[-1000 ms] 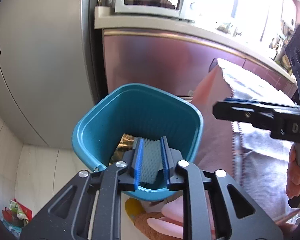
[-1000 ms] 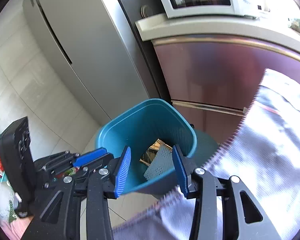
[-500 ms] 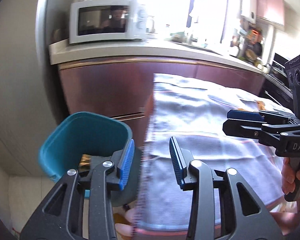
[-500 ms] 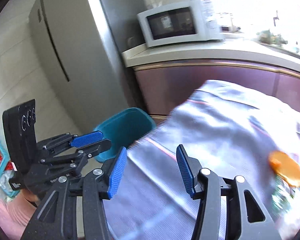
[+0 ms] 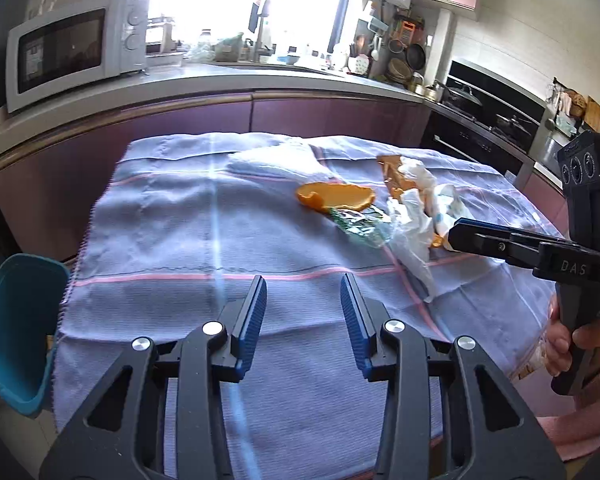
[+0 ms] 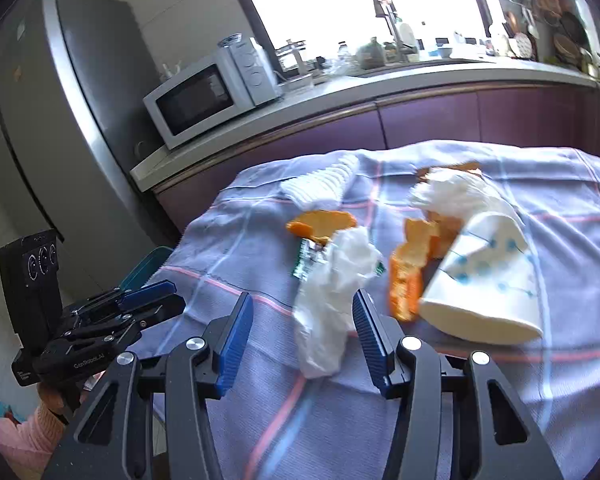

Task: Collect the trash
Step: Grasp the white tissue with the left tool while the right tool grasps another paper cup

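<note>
- Left gripper (image 5: 303, 304), black with blue pads: jaws parted about halfway, nothing between them; just widened a little, then steadied above bare pale-blue checked tablecloth (image 5: 172, 224).
- Right gripper (image 6: 302, 328), same build: jaws likewise about half open, gripping nothing; crumpled white tissue (image 6: 332, 292) seen between the pads, lying on the cloth, not pressed.
- Trash clustered mid-table: orange peel pieces (image 6: 410, 264), green foil wrapper (image 6: 306, 260), tipped white paper cup with blue dots (image 6: 484, 280), more white tissue (image 6: 456, 194).
- Teal plastic bin (image 5: 16, 332) beside the table's left edge, below cloth level.
- Readable: "DAS" on right gripper body in left view; "GenRobot.AI" on left gripper body in right view.
- White microwave (image 5: 76, 48) on counter behind.
</note>
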`<state>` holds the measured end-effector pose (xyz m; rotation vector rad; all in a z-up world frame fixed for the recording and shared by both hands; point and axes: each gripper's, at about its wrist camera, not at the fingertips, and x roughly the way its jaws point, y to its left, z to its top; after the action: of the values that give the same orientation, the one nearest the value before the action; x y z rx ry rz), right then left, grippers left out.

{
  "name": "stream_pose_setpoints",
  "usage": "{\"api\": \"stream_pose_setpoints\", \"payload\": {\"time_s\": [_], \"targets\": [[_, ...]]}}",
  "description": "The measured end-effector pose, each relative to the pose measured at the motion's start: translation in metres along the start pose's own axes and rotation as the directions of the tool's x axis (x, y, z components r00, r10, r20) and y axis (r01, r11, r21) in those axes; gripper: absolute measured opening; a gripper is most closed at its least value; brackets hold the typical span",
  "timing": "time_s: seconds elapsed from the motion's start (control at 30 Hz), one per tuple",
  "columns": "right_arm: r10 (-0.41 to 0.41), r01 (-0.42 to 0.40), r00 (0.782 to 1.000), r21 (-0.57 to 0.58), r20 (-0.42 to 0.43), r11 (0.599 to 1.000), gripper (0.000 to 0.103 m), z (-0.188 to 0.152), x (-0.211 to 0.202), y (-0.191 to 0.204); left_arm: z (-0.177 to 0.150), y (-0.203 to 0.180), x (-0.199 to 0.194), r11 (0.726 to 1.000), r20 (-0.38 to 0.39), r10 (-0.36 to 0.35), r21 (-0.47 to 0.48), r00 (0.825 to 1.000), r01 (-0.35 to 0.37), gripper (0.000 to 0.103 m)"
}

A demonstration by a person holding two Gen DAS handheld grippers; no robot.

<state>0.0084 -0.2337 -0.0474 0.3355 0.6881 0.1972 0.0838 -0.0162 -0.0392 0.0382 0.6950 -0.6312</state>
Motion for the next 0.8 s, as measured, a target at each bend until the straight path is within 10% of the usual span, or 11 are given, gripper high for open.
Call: {"api": "stream_pose_setpoints", "payload": {"time_s": [0.7, 0.8], "targets": [[0.01, -0.052, 0.993, 0.372, 0.115, 0.927, 0.039, -0.013, -0.005, -0.101, 0.023, -0.075, 0.094, 0.987, -0.185, -0.149, 0.026, 0.971, 0.157, 0.04], [0.01, -0.059, 0.992, 0.388, 0.126, 0.92, 0.03, -0.013, -0.005, -0.106, 0.025, -0.077, 0.106, 0.985, -0.208, -0.166, 0.002, 0.964, 0.17, 0.023]]}}
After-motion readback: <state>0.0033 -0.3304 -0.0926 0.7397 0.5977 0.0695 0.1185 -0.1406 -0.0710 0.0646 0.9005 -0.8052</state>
